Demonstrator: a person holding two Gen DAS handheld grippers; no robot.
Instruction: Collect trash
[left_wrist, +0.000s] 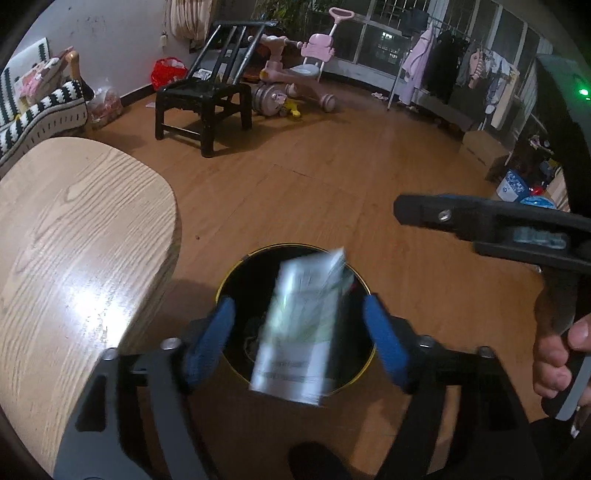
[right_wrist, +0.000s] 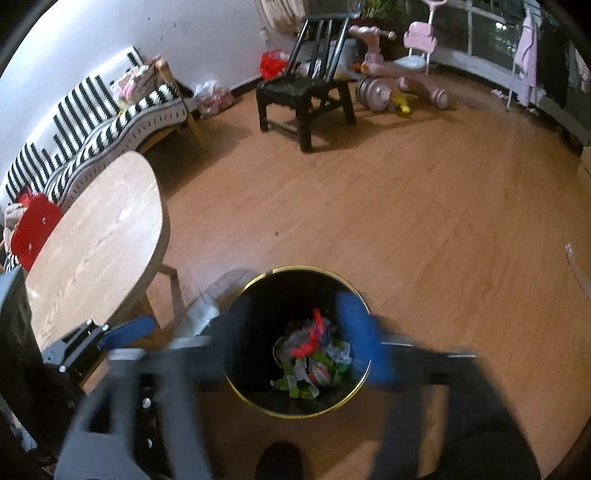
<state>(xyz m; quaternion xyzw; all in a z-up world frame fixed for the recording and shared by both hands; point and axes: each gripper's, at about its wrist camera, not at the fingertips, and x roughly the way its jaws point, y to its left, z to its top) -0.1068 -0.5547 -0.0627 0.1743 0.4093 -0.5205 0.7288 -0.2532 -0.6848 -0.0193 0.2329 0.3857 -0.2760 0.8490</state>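
A black bin with a gold rim stands on the wood floor beside the table. My left gripper hangs over it, its blue pads wide apart. A blurred white and green packet is loose in the gap and touches neither pad. My right gripper is open above the bin with nothing between its fingers. Crumpled wrappers, red, green and white, lie in the bin. A hand holds the right gripper at the right of the left wrist view. A pale blurred shape shows by the bin's left rim.
A round wooden table stands close on the left, its leg near the bin. Further off are a black chair, a striped sofa, a pink tricycle and a clothes rack. A dark shoe is at the bottom edge.
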